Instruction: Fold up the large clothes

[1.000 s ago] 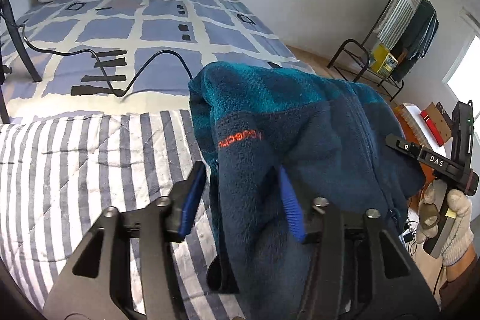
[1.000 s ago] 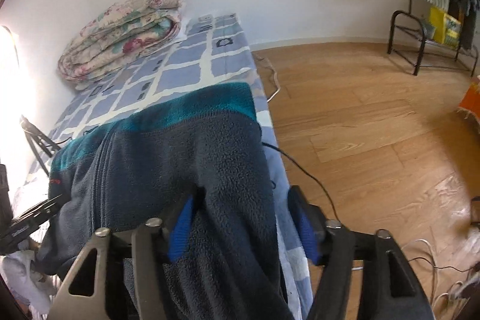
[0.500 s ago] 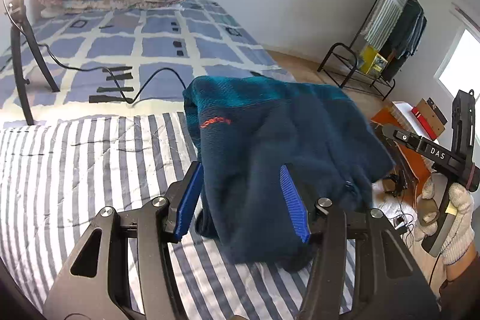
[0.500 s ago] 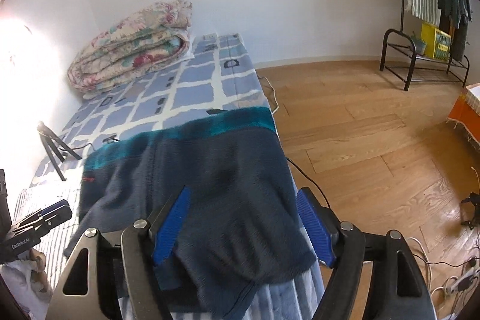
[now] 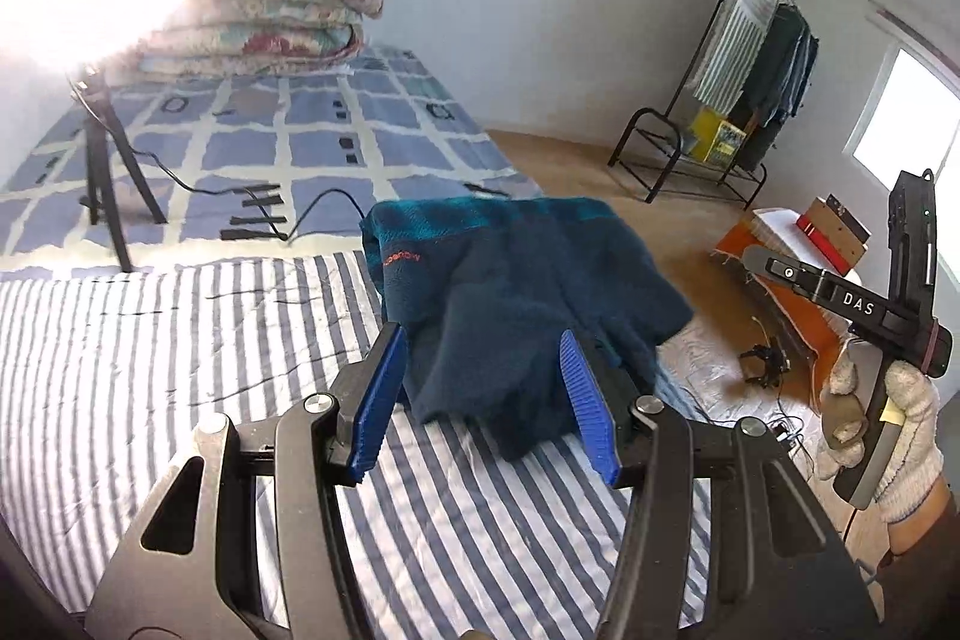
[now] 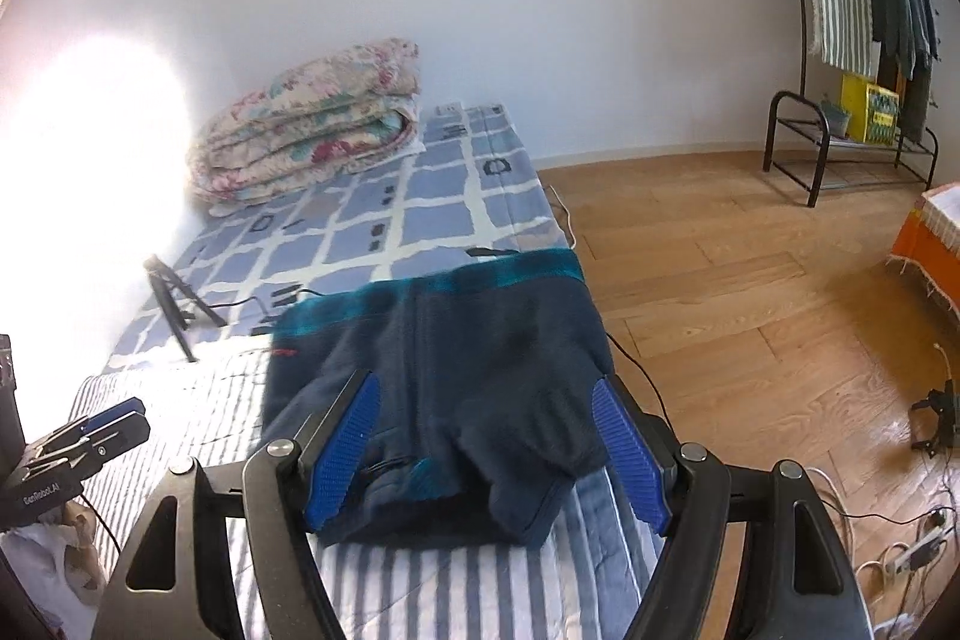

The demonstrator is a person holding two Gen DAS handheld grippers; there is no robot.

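Observation:
A dark blue fleece jacket (image 5: 516, 280) with a teal collar band lies folded on the striped sheet (image 5: 180, 340), near the bed's right edge. My left gripper (image 5: 480, 340) hovers above the jacket's near edge, open, its blue pads clear of the fabric. In the right wrist view the same jacket (image 6: 480, 340) lies below my right gripper (image 6: 486, 388), whose jaws stand wide with nothing pressed between them. A gloved hand holds the right gripper (image 5: 840, 292) off the bed's right side. The left gripper (image 6: 90, 430) shows at the far left of the right wrist view.
A folded floral quilt (image 5: 282, 34) sits at the bed's far end on the blue checked cover (image 5: 300, 142). A black tripod (image 5: 102, 148) and a cable (image 5: 324, 202) lie on it. A clothes rack (image 6: 852, 10) stands on the wooden floor (image 6: 720, 280) to the right.
Both grippers rose and drew back from the jacket. The fleece, earlier bunched up between the jaws, now lies flat and folded on the sheet. The right jaws widened.

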